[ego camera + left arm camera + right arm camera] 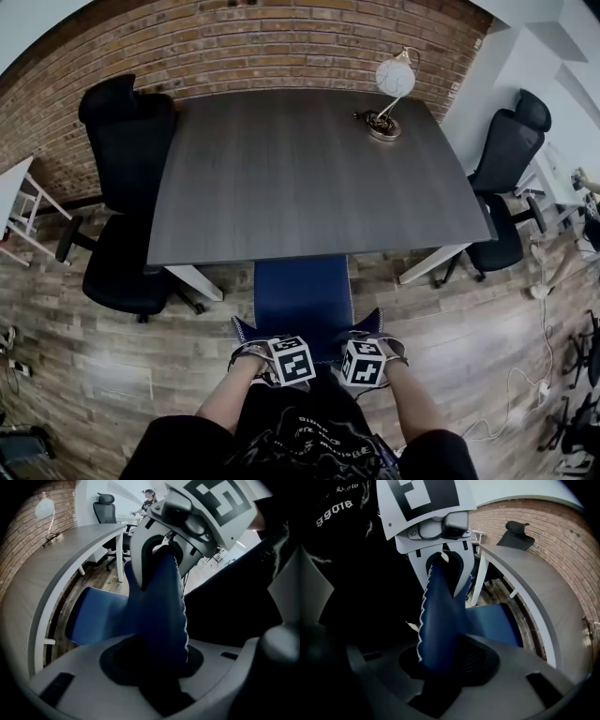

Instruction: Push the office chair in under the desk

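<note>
Left tool (253, 349) and right tool (375, 342) clamp the chair back (305, 328); pushing unevenly, we could jam it against a leg (195, 281) of the surface (300, 178).

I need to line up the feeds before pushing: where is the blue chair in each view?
Head view: blue chair bottom centre, just below the desk edge.
Left gripper view: chair backrest at centre, seat lower left.
Right gripper view: chair backrest centre-left, seat to its right.
Shared landmark: the desk, at left and at right there.
</note>
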A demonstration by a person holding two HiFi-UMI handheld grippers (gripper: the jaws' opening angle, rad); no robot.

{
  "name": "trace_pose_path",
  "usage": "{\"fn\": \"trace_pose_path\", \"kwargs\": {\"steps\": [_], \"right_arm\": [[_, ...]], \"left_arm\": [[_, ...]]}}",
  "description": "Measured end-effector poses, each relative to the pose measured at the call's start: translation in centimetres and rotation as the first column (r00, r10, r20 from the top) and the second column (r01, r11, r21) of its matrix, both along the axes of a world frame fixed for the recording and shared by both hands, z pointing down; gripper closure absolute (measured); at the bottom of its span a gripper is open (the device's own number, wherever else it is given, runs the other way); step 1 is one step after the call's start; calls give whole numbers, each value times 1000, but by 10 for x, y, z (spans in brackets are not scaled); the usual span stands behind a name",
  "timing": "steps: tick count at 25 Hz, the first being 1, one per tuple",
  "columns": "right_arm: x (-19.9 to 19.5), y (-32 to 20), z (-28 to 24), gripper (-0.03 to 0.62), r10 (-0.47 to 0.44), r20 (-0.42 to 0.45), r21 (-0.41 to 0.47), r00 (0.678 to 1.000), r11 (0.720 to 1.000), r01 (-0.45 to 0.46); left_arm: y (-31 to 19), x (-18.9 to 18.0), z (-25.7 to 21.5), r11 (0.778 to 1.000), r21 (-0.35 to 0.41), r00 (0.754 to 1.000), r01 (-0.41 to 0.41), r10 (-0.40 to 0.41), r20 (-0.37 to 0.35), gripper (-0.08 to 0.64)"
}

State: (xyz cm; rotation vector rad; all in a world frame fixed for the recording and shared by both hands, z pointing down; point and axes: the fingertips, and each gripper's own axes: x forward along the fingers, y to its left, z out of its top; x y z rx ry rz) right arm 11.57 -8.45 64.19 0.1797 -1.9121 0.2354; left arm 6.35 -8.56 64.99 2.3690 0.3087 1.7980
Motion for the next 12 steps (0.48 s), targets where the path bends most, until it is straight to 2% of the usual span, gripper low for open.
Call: {"fn": "trace_pose_path", "kwargs": {"steps": [12], "right_arm": [[13,-21,3,485,-16,-2,14,1000,1000,16]], "left_arm": [[-19,12,4,1000,11,1000,22,-22,5,420]]}}
